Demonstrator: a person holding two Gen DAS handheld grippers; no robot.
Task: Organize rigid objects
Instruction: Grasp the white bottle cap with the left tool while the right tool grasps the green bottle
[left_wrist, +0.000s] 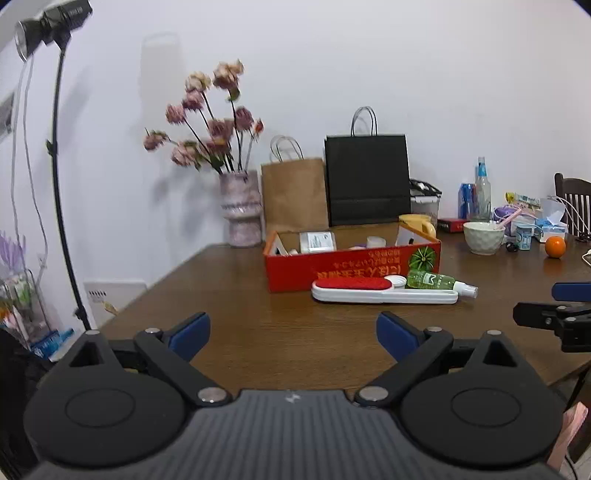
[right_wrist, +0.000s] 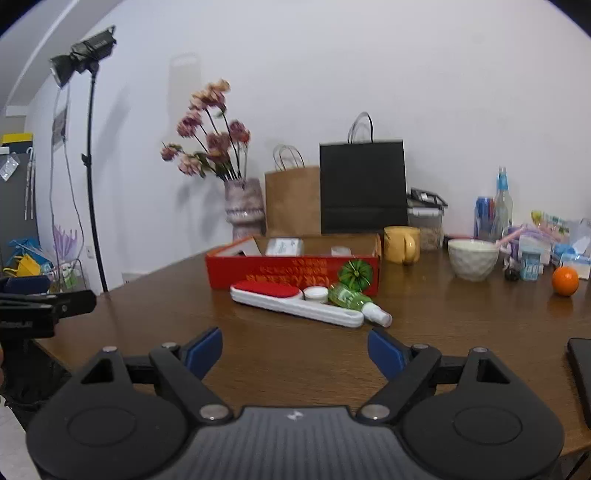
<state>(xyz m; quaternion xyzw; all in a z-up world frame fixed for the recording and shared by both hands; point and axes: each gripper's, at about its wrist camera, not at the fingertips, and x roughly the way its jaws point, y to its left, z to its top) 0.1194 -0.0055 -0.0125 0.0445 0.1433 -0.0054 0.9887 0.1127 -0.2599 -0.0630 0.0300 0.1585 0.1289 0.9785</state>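
Red-topped white lint brush (right_wrist: 295, 301) lies flat on the wooden table (right_wrist: 443, 332), right in front of the red box (right_wrist: 291, 273), with a small white jar (right_wrist: 316, 294) and a green spray bottle (right_wrist: 351, 299) tucked against it. Its long axis runs crosswise to both grippers. Left gripper (left_wrist: 293, 332) and right gripper (right_wrist: 295, 349) both hang spread apart and empty, well short of it; neither looks clearly nearer.

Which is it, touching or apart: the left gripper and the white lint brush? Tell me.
Apart. In the left wrist view, bare table lies between the open left gripper and the lint brush; nothing sits between its fingers.
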